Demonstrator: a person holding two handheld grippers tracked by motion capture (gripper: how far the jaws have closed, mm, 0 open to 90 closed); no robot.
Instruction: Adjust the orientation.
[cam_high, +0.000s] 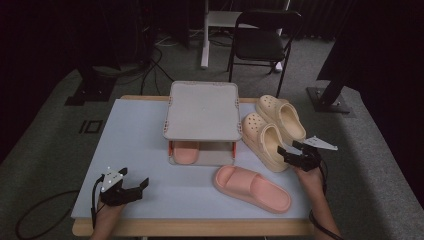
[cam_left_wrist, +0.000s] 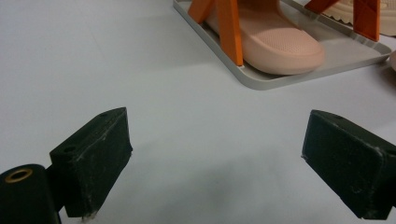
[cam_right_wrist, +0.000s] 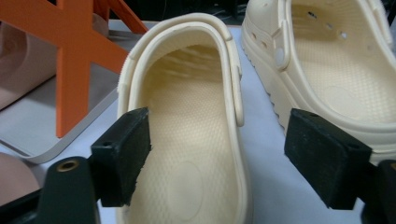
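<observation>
Right gripper (cam_right_wrist: 217, 156) jaws gape astride a cream, pebble-textured foam clog's (cam_right_wrist: 187, 140) heel wall; left gripper (cam_left_wrist: 215, 163) gapes over the smooth worktop (cam_left_wrist: 140, 70).

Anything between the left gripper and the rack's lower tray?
No. Between the left gripper and the tray lies bare table, as the left gripper view shows; the high view agrees.

No text, label, brand, number or sign could be read in any of the three views.
</observation>
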